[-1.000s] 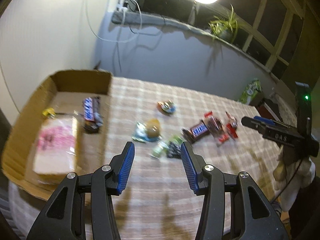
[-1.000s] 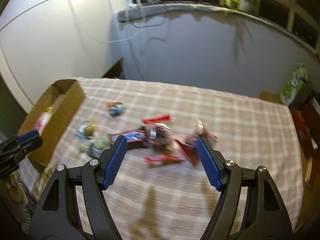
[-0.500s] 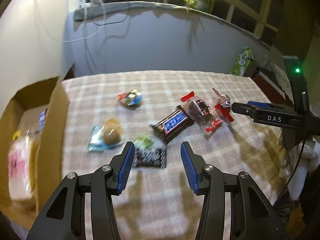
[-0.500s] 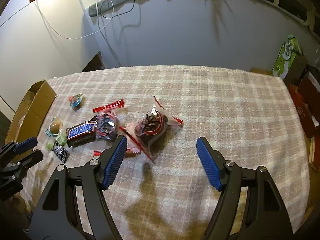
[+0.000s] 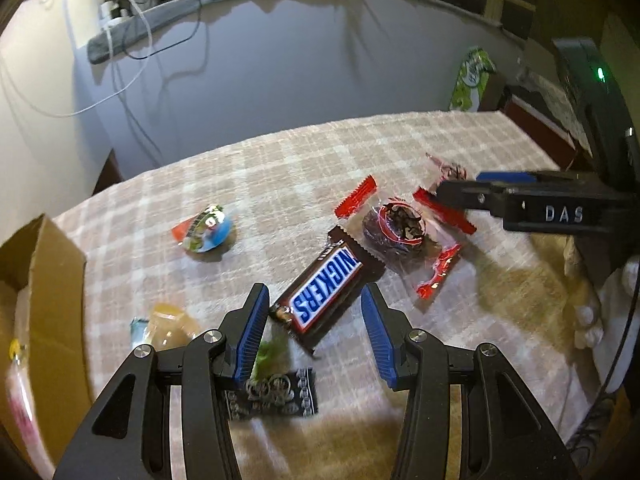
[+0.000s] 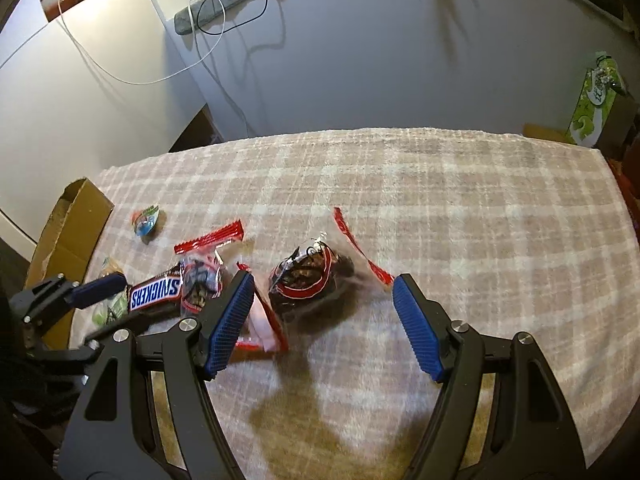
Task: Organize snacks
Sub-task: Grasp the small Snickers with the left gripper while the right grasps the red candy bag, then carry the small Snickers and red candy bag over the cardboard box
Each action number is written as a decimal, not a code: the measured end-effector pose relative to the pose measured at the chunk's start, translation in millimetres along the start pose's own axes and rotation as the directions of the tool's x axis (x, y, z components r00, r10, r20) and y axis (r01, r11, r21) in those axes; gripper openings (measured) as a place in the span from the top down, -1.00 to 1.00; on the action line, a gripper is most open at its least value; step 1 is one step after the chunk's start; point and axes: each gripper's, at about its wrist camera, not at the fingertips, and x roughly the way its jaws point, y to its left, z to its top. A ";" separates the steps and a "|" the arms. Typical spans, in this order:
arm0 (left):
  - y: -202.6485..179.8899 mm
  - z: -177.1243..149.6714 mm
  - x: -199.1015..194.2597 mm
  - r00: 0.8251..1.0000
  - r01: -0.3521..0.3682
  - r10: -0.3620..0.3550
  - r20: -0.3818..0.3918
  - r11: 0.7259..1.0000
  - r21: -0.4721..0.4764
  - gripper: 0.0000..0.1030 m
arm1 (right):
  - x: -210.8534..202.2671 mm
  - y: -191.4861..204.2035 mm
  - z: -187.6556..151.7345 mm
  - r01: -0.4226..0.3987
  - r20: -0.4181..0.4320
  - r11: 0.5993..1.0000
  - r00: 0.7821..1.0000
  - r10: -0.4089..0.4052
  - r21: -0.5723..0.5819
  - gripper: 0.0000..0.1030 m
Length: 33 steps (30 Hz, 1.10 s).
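Observation:
A Snickers bar [image 5: 324, 292] lies on the checked tablecloth between the open jaws of my left gripper [image 5: 314, 330]; it also shows in the right wrist view [image 6: 156, 294]. A clear red-edged cookie pack [image 5: 394, 230] lies just beyond the bar. A second such pack [image 6: 310, 276] lies between the open jaws of my right gripper [image 6: 322, 324]. A black wrapper [image 5: 276, 398] and a green one [image 5: 270, 354] lie under the left gripper. A blue and red candy [image 5: 206, 230] and a yellow snack [image 5: 168, 326] lie to the left.
An open cardboard box [image 5: 40, 280] with snacks in it stands at the table's left edge, and shows in the right wrist view [image 6: 68, 228]. A green packet [image 6: 596, 100] stands off the table's far right corner. A grey wall runs behind the table.
Both grippers have moved forward and down toward the snacks. The left one swung right, off the box, onto the Snickers bar. The right one closed in on the cookie pack.

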 end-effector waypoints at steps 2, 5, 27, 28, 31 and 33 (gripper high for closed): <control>-0.7 2.4 5.6 1.000 -0.012 0.012 -0.005 1.000 0.018 0.09 | 4.9 0.9 3.6 -0.002 -0.002 1.000 1.000 0.002 -0.005 -0.45; 2.1 5.7 14.4 1.000 0.012 -0.012 -0.025 1.000 0.011 0.09 | 9.5 3.9 7.5 -0.002 -0.008 1.000 1.000 0.002 -0.023 -0.45; 12.4 -0.2 8.8 1.000 0.030 -0.030 0.008 0.996 -0.079 0.48 | 24.5 9.4 14.0 -0.079 -0.002 0.996 0.997 0.079 -0.037 0.25; 13.2 -0.5 5.9 0.999 0.033 -0.032 0.014 0.996 -0.086 0.48 | 22.2 9.8 12.4 -0.075 0.007 0.996 0.997 0.075 -0.039 0.25; 17.0 -2.0 -2.8 0.999 0.036 -0.032 0.031 0.994 -0.104 0.48 | 15.5 10.3 8.4 -0.068 0.023 0.997 0.997 0.069 -0.045 0.26; 19.2 -2.8 -10.8 0.998 0.042 -0.037 0.047 0.992 -0.116 0.48 | 8.3 10.5 5.8 -0.065 0.038 0.997 0.997 0.066 -0.043 0.26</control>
